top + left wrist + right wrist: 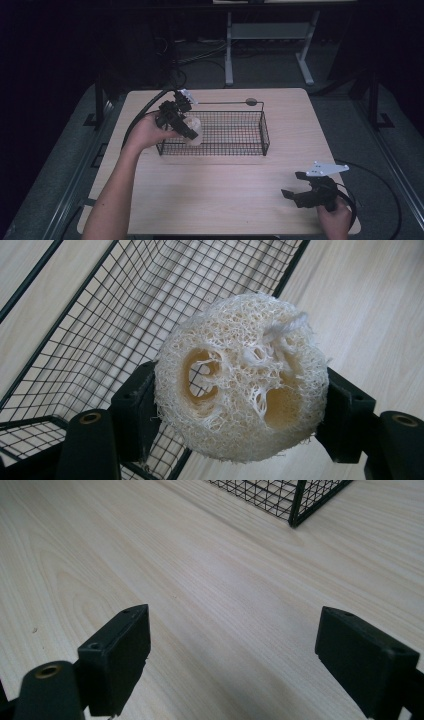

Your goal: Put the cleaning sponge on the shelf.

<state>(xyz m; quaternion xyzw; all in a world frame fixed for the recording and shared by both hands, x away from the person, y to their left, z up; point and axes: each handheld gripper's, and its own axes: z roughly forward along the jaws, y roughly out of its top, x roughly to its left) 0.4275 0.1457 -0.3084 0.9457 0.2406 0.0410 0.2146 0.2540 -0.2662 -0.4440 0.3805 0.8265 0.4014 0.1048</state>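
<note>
High view: the left gripper (pixel 186 131) holds a loofah sponge (pixel 193 130) at the left end of the wire basket (pixel 263 131), over its near rim; the right gripper (pixel 298 191) rests far off at the table's (pixel 225 195) near right corner
Left gripper view: jaws clamped on both sides of the loofah sponge (pixel 240 377) (pick-up done), basket mesh (pixel 125 305) below and behind
Right gripper view: jaws spread wide, nothing between them, bare table (pixel 200 580), basket corner (pixel 295 502) ahead
Left to do: judging by this, lower and release the sponge inside the basket

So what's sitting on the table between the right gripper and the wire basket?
Nothing: the high view shows bare tabletop between the right gripper and the wire basket.
</note>
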